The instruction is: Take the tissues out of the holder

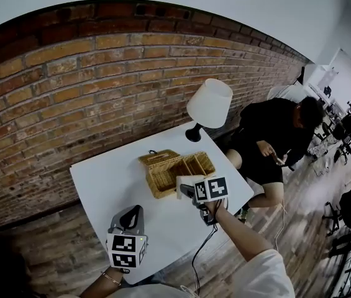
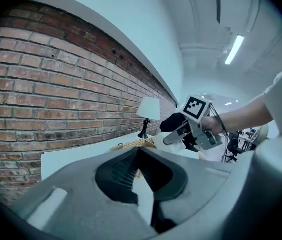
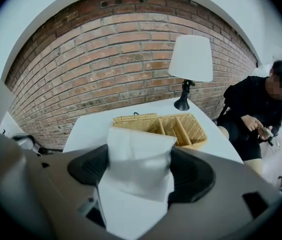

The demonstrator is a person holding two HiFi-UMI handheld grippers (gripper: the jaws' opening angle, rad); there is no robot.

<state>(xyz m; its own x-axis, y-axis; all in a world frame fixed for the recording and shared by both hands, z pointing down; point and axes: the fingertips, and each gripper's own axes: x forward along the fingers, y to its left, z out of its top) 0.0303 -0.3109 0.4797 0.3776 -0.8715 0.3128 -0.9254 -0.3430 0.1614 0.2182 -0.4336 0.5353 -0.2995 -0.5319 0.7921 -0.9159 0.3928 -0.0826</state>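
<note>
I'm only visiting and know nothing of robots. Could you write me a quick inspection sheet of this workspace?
Surface: white table, mostly bare.
Job's things: wicker holder on the table, its open compartments look empty; tissue pack out of it, held above the table.
Clutter: table lamp at the far corner.
Grippers: right gripper shut on the tissue pack; left gripper shut, nothing in it.
Cables: black cable hanging from the right gripper.
Surroundings: brick wall; seated person beside the table.

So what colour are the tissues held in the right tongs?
White. The tissues show best in the right gripper view.
</note>
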